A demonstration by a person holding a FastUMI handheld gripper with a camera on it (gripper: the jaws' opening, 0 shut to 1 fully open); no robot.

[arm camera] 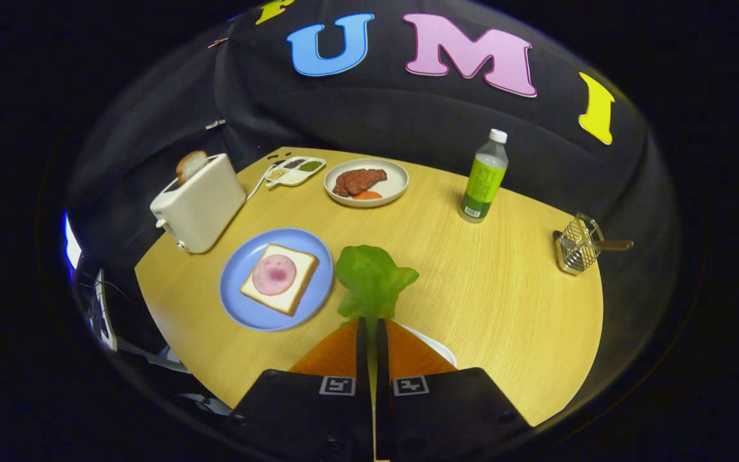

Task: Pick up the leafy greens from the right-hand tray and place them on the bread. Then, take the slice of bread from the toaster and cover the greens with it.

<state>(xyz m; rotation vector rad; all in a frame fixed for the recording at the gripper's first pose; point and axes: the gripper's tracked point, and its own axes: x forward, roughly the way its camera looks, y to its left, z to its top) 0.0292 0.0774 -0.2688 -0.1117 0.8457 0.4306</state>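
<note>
My gripper (370, 321) is shut on the stem of the leafy greens (371, 279), which stick up ahead of the orange fingers (334, 353), lifted above the table. Left of the greens lies a blue plate (238, 301) with a slice of bread (296, 282) topped by a round of ham (274, 274). Beyond the plate, further left, stands a white toaster (206, 205) with a slice of bread (190, 165) poking out of its slot. A white tray edge (437, 346) peeks out just right of the fingers.
A white plate (395, 186) with meat and a tomato slice sits at the far side. A divided condiment dish (296, 171) lies beside the toaster. A green-labelled bottle (484, 178) stands to the right, and a wire basket (578, 244) is near the right table edge.
</note>
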